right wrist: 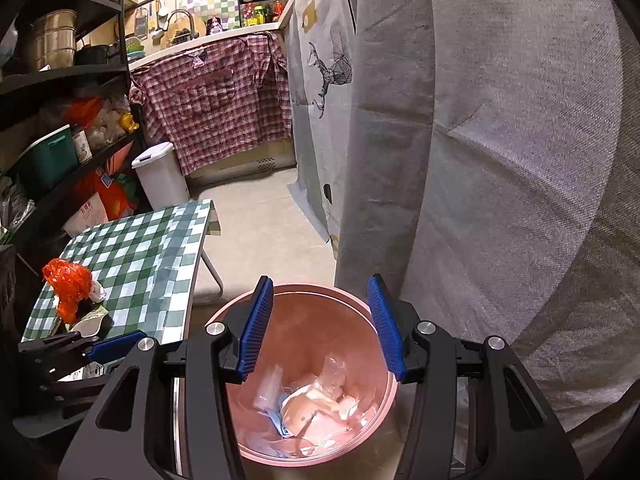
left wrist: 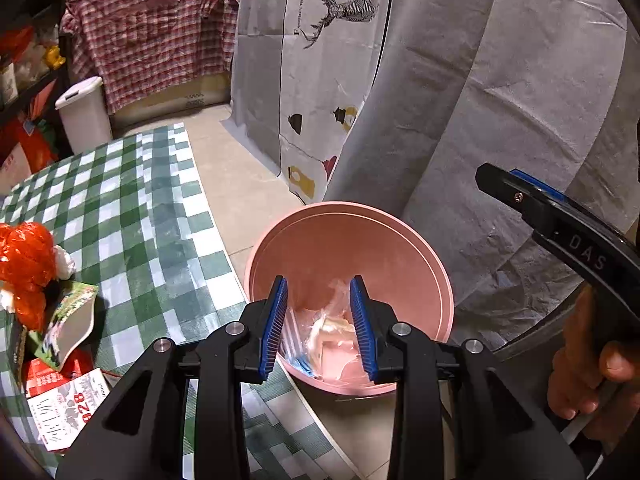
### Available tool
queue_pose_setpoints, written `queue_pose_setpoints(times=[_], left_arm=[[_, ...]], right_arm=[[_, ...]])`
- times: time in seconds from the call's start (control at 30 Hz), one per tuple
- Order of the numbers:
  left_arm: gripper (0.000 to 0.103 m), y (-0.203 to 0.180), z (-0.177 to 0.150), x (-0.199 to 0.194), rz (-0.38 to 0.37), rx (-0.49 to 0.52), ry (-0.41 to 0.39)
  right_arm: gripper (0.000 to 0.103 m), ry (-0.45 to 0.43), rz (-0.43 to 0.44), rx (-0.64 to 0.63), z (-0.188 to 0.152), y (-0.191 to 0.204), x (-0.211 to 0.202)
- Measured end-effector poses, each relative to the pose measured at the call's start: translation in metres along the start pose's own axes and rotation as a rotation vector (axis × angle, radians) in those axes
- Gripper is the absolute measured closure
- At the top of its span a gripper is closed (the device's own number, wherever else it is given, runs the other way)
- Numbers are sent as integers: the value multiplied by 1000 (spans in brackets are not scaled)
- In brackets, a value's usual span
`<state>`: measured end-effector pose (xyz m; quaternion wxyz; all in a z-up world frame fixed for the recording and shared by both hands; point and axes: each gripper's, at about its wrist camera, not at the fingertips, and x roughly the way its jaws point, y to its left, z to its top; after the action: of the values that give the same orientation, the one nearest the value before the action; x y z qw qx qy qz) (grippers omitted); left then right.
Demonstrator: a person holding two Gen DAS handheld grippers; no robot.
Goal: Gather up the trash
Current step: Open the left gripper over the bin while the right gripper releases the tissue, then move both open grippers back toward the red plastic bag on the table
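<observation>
A pink bin [left wrist: 352,240] stands on the floor beside the table, with clear wrappers and crumpled paper [left wrist: 328,332] inside; it also shows in the right wrist view [right wrist: 304,328] with the same trash [right wrist: 312,400]. My left gripper [left wrist: 320,324] is open and empty above the bin's mouth. My right gripper [right wrist: 320,328] is open and empty above the bin; it also shows in the left wrist view [left wrist: 560,216]. An orange plastic bag [left wrist: 26,264] with white paper lies on the green checked table [left wrist: 132,216], also seen in the right wrist view [right wrist: 70,284].
A small carton [left wrist: 72,320] and a printed leaflet [left wrist: 68,408] lie on the table's left side. A white lidded bin [right wrist: 160,176] stands by the shelves [right wrist: 60,120]. Grey cloth [right wrist: 500,160] hangs close on the right. Tiled floor [right wrist: 260,216] lies beyond.
</observation>
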<state>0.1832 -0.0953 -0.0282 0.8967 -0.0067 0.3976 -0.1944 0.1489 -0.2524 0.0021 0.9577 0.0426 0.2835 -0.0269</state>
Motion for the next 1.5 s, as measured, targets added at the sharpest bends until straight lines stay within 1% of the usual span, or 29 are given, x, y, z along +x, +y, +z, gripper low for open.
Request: queue_pose_setpoints(times=[0.3,0.47,0.53,0.6,0.63,0.7,0.77,0.8,0.9,0.97,1.1,1.2,1.27,1.37,1.5], left_arm=[[71,13,2,-25,15,-9,-42],[72,32,0,-47,41,-27,-77],[74,43,-1,-57,54,-39,-91],[78,53,-2,-64,66,-50,-98],[79,59,-3,-68,71,-55,-103],[80,72,-4,-78,90,-66,-118],[83,86,-5,-88,108,-83,-131],[84,98,-6,-94,119,-99,-140],[84,123,-11,-110,147,-125,-164],[84,141,-17,-119,172,-137,-178],[84,178,-26,-134,218,-178,-177],[84,204,-29,-143,242,-235,-170],[84,212,-28,-148,252,-250,-181],[84,224,-28,-154,256,-269,-198],[84,236,-33,-150,271,-288,-192]], right_arm=[[53,-38,34,-31,2,17,-10],[55,-50,65,-62,3,37,-16],[57,-56,82,-69,3,45,-18],[69,-60,107,-76,3,54,-21],[73,-59,124,-79,3,59,-22],[85,-53,158,-81,3,67,-22],[90,-50,186,-83,2,75,-24],[91,-48,204,-88,2,80,-25],[91,-44,243,-117,-1,93,-26],[91,-19,296,-147,-4,104,-24],[90,29,377,-228,-15,131,-20],[90,50,403,-285,-23,151,-17],[90,65,420,-312,-28,163,-15],[86,95,451,-325,-32,180,-7],[86,137,496,-322,-36,204,11]])
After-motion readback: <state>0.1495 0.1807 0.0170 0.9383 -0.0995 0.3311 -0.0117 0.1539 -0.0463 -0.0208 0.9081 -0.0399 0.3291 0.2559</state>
